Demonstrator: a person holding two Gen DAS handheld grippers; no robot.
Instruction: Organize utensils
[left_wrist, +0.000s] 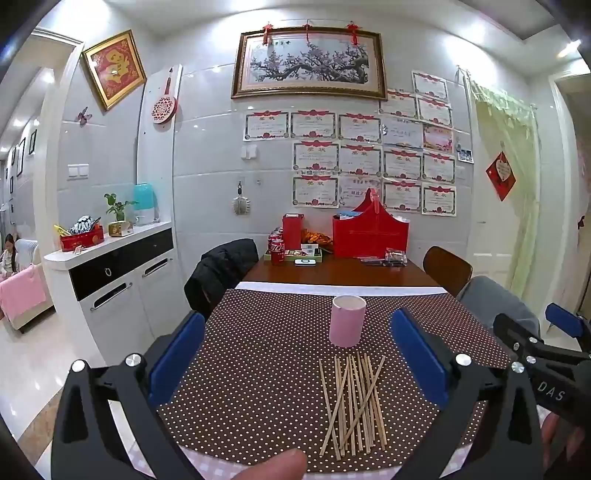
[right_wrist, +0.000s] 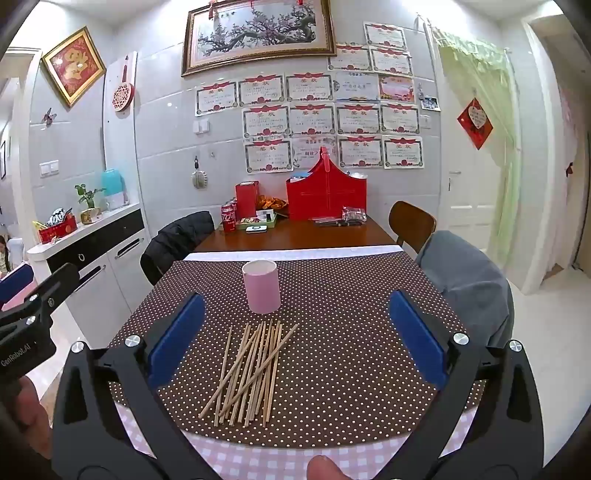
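Several wooden chopsticks (left_wrist: 352, 402) (right_wrist: 251, 373) lie loosely crossed on a brown polka-dot cloth (left_wrist: 258, 354) (right_wrist: 351, 332). Just behind them stands an upright pink cup (left_wrist: 347, 320) (right_wrist: 260, 286) with a white inside, nothing showing in it. My left gripper (left_wrist: 295, 354) is open above the near table edge, with the chopsticks between its blue pads but well below them. My right gripper (right_wrist: 295, 338) is also open, holding nothing, with the chopsticks to the left of its middle. Each gripper appears at the edge of the other's view.
The far half of the wooden table (left_wrist: 340, 271) holds a red basket (left_wrist: 369, 232), a red box, cola cans (left_wrist: 277, 251) and a small tray. Chairs with a black jacket (left_wrist: 221, 273) and a grey garment (right_wrist: 469, 280) flank the table. A white cabinet (left_wrist: 118, 273) stands at left.
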